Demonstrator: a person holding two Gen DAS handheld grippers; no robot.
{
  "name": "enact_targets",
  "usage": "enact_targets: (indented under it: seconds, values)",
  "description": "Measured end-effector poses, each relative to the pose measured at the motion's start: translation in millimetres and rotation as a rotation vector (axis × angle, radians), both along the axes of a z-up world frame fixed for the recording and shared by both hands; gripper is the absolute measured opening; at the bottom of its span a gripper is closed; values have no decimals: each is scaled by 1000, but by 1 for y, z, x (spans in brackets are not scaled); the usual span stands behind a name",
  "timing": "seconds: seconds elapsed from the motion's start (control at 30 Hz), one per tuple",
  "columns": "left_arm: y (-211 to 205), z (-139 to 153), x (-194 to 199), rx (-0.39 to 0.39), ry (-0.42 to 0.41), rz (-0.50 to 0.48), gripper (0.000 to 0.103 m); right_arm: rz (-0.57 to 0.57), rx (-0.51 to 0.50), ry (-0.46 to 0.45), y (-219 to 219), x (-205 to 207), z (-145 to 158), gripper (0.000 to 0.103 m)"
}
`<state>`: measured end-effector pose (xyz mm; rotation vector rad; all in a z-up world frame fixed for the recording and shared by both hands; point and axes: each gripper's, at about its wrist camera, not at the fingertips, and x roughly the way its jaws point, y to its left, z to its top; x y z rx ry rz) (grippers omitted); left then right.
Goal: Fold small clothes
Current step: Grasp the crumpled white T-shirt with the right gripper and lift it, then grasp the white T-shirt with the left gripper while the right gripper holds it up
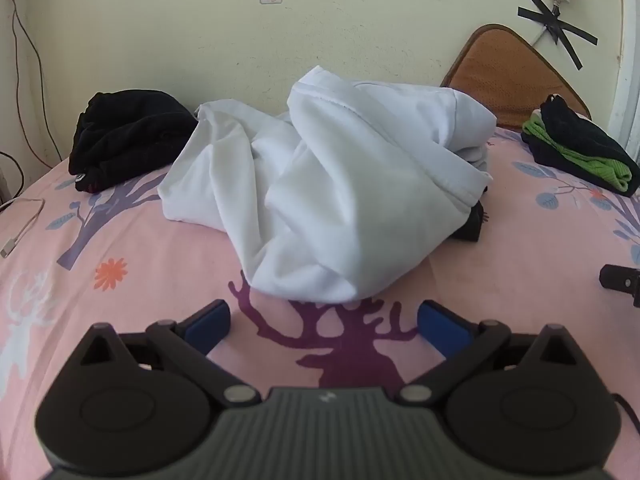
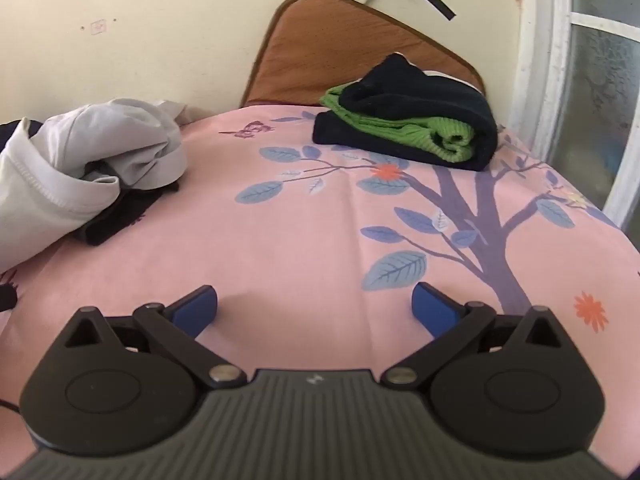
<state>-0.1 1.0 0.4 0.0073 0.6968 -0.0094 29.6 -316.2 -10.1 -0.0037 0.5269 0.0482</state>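
A crumpled white garment (image 1: 320,184) lies in a heap on the pink printed bedsheet (image 1: 152,288), with a dark piece (image 1: 472,222) poking out under its right side. My left gripper (image 1: 323,322) hovers open just in front of the heap, nothing between its blue pads. In the right wrist view the white garment (image 2: 72,168) lies at the left, with the dark piece (image 2: 116,216) under it. My right gripper (image 2: 315,308) stands open over bare sheet (image 2: 304,240), away from the clothes. A tip of the right gripper (image 1: 620,280) shows at the left view's right edge.
A black bundle (image 1: 124,140) sits at the back left. A folded black and green stack (image 2: 408,124) rests at the back right near the brown headboard (image 2: 328,44). A cable (image 1: 20,228) lies at the left edge. A wall runs behind, a window (image 2: 600,80) to the right.
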Motion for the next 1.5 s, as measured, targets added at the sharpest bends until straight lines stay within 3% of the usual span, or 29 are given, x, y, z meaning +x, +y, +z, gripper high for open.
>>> enact_targets:
  seconds: [0.17,0.2,0.33,0.37,0.5,0.57,0.63,0.7,0.77,0.8,0.83,0.87,0.97,1.1,1.23,1.33,1.5]
  values:
    - [4,2,-6,10,8,-46,103,5,16,-7,13,2,1,103]
    - [7,3,-10,6,10,-46,103,25,64,-10,7,2,2,95]
    - [31,18,-37,-63,-87,-72,97,169,135,-61,17,1,23,34]
    - [36,22,-41,-89,-109,-76,97,212,140,-66,21,2,33,30]
    - [56,37,-48,-247,-126,-118,91,408,-21,-128,73,8,50,28]
    - [61,41,-48,-331,-114,-154,82,487,-94,-166,100,15,53,29]
    - [66,44,-48,-388,-110,-184,77,562,-157,-171,113,29,53,41]
    - [65,44,-53,-384,-126,-182,74,616,-210,-160,129,42,51,43]
    - [65,42,-61,-326,-147,-157,74,670,-242,-143,142,50,48,42]
    - [66,41,-66,-300,-156,-150,74,694,-261,-130,150,54,48,39]
    - [67,39,-70,-282,-162,-147,74,726,-277,-104,156,55,48,15]
    - [70,38,-74,-267,-167,-143,74,767,-275,-59,161,55,51,6]
    - [80,34,-85,-212,-185,-128,78,899,-20,41,164,46,77,6]
    - [86,30,-89,-205,-187,-126,80,1092,300,35,175,15,112,6]
    - [79,35,-94,-198,-225,-152,86,1084,376,62,204,6,108,6]
    - [67,40,-94,-132,-271,-158,87,1097,468,125,202,3,100,7]
    - [60,53,-96,-127,-352,-171,86,1269,609,99,199,-28,150,6]
